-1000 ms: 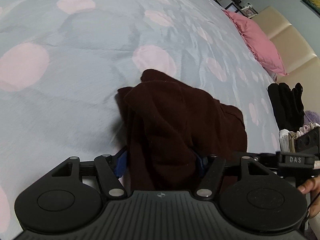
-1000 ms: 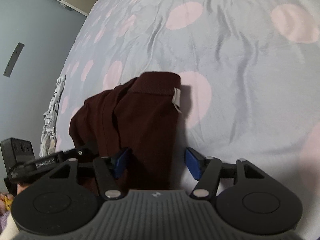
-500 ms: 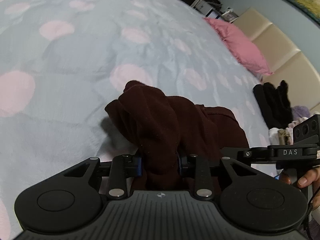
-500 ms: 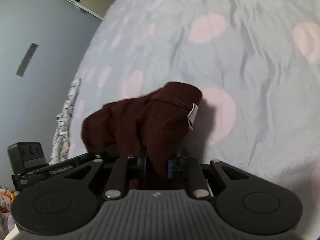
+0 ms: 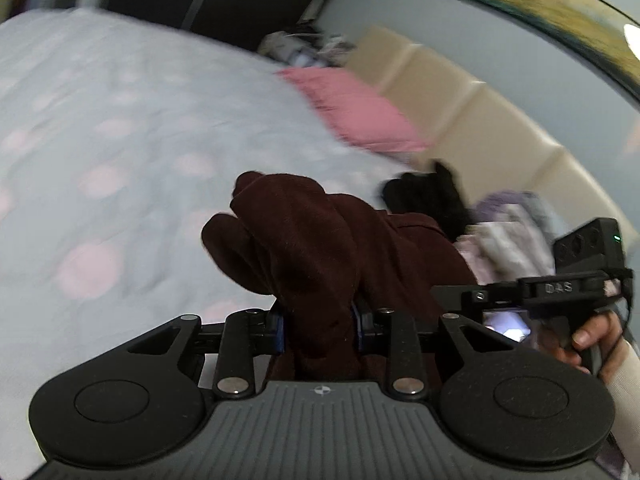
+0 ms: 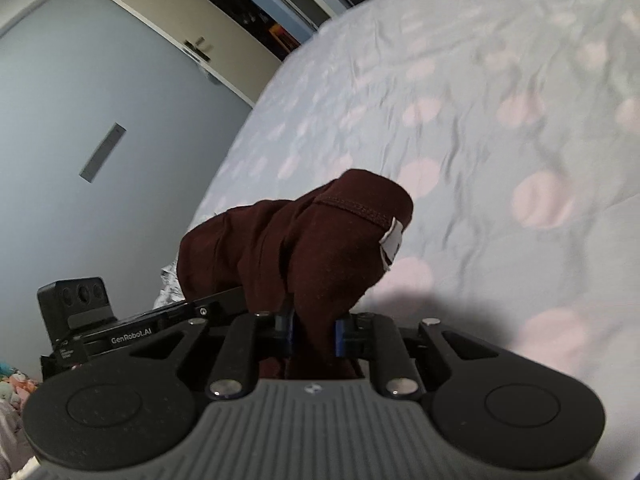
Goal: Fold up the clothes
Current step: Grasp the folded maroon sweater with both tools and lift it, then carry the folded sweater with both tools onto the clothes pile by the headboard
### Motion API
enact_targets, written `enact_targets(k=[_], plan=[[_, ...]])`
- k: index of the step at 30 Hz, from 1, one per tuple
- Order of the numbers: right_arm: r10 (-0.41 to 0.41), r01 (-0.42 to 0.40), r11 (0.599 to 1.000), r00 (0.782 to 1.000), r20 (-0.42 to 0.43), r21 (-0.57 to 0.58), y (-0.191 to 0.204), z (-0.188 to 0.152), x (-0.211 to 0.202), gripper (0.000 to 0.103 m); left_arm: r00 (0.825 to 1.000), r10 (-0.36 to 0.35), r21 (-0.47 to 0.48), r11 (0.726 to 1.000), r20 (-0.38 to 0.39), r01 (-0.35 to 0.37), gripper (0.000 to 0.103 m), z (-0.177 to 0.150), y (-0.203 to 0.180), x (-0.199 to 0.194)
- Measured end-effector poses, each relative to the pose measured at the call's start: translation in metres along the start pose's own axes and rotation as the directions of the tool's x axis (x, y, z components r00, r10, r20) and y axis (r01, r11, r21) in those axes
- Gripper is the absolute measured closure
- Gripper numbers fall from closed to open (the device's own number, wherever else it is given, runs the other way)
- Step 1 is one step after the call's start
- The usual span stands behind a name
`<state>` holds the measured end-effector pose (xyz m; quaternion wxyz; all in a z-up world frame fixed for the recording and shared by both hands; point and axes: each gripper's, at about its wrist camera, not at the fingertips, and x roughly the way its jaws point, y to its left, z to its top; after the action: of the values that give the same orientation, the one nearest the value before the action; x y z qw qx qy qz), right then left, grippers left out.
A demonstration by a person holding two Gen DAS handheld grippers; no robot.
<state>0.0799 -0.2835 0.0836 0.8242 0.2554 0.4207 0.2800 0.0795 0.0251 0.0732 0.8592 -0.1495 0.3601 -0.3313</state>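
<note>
A dark maroon garment (image 5: 316, 240) hangs bunched above the bed, held at two places. My left gripper (image 5: 318, 330) is shut on one bunch of its cloth, blue pads pressed into the fabric. In the right wrist view the same maroon garment (image 6: 304, 248) shows a stitched hem and a small white label (image 6: 391, 245). My right gripper (image 6: 314, 336) is shut on the cloth below that hem. The right gripper's body (image 5: 560, 292) and the hand (image 5: 592, 336) holding it appear at the right of the left wrist view. The left gripper's body (image 6: 120, 332) appears at the left of the right wrist view.
The bed's pale blue cover with pink dots (image 6: 500, 120) spreads under and beyond the garment. A pink pillow (image 5: 352, 116) lies by the beige padded headboard (image 5: 480, 120). A black garment (image 5: 428, 196) and a pile of pale clothes (image 5: 508, 232) sit near the headboard. A patterned cloth (image 6: 168, 280) lies at the bed's left edge.
Both grippers shut on the maroon garment and lifted it off the bed. Both cameras tilted upward, so the headboard and walls now show.
</note>
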Motion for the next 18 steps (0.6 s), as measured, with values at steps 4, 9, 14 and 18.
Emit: enact_targets(k=[4, 9, 14, 18], plan=[[-0.044, 0.048, 0.997, 0.996, 0.077, -0.057, 0.004, 0.014, -0.082, 0.083, 0.996, -0.086, 0.096, 0.992, 0.011, 0.084, 0.077, 0.023, -0.062, 0.006], [-0.125, 0.149, 0.982, 0.973, 0.194, -0.115, 0.012, 0.027, -0.2, 0.083, 0.975, -0.22, 0.216, 0.953, 0.014, 0.212, 0.077, 0.054, -0.157, 0.032], [-0.226, 0.27, 0.955, 0.932, 0.283, -0.124, 0.011, 0.041, -0.306, 0.083, 0.949, -0.315, 0.335, 0.894, -0.002, 0.298, 0.077, 0.078, -0.25, 0.071], [-0.302, 0.354, 0.929, 0.896, 0.325, -0.112, -0.001, 0.05, -0.37, 0.083, 0.935, -0.354, 0.39, 0.858, -0.022, 0.335, 0.077, 0.084, -0.307, 0.109]])
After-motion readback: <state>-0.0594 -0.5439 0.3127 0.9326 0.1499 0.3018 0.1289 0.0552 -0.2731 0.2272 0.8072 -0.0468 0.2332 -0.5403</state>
